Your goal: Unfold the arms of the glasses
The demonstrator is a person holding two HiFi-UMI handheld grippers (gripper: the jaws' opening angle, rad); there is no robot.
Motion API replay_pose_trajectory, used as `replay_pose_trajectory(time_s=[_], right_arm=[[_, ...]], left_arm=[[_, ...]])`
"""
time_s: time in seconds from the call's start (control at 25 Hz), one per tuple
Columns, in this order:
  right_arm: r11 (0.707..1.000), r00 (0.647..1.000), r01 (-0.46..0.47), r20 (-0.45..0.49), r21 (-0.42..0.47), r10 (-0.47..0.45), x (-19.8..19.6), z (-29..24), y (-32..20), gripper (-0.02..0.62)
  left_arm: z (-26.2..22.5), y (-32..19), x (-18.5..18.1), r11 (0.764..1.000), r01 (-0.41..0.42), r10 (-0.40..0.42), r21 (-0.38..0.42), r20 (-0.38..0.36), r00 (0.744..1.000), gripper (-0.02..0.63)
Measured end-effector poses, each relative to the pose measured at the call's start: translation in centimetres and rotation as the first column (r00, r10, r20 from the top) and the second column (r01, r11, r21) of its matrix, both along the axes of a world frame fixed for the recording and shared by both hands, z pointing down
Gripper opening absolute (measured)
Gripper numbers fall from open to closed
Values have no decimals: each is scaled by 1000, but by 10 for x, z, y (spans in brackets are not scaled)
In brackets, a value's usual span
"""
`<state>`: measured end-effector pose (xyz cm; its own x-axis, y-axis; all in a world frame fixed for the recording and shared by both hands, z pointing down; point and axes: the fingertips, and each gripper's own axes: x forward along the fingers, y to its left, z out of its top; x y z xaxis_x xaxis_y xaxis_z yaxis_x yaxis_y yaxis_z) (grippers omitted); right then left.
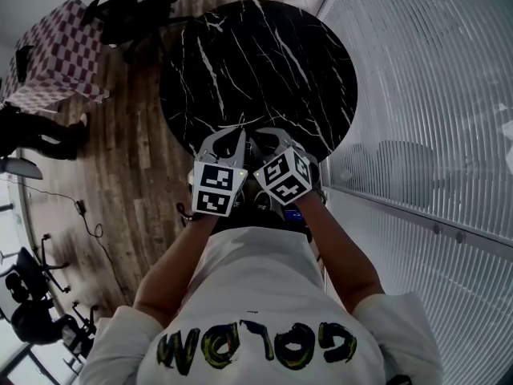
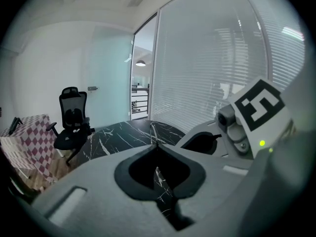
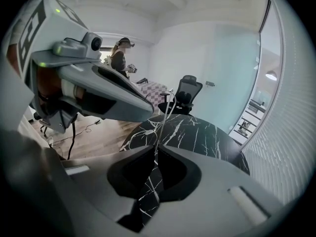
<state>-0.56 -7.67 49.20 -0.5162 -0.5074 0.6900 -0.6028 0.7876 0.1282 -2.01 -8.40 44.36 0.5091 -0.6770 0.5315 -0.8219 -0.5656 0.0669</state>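
Over the near edge of the marble table (image 1: 264,54), the right hand-held gripper (image 3: 157,143) pinches the thin wire glasses (image 3: 163,118), jaws nearly together. The left hand-held gripper (image 2: 157,143) is fully closed beside it. The grip looks set; next, swing one arm gently outward.

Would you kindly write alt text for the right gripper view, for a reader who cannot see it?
The right gripper pinches the thin wire glasses at its jaw tips, above a round black marble table. The left gripper fills the upper left; an office chair and a standing person are behind.
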Motion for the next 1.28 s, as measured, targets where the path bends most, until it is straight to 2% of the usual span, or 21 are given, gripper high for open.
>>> replay_pose_trajectory(time_s=[0.52,0.76,0.96,1.28], right_arm=[[1000,999,-17,-49,-17,17,23,10,2,0],[999,1000,-12,1,-46,12,14,10,11,3],[996,998,2,66,-93,4,-8,9,23,82],[996,999,0,44,-92,4,-22,10,27,243]], left_arm=[[23,3,-7,996,-54,60,-71,84,995,-2],[28,4,-9,994,-45,53,-101,75,996,0],[19,4,-9,995,-25,29,-95,41,999,0],[1,5,-3,996,16,-20,-93,-40,999,0]])
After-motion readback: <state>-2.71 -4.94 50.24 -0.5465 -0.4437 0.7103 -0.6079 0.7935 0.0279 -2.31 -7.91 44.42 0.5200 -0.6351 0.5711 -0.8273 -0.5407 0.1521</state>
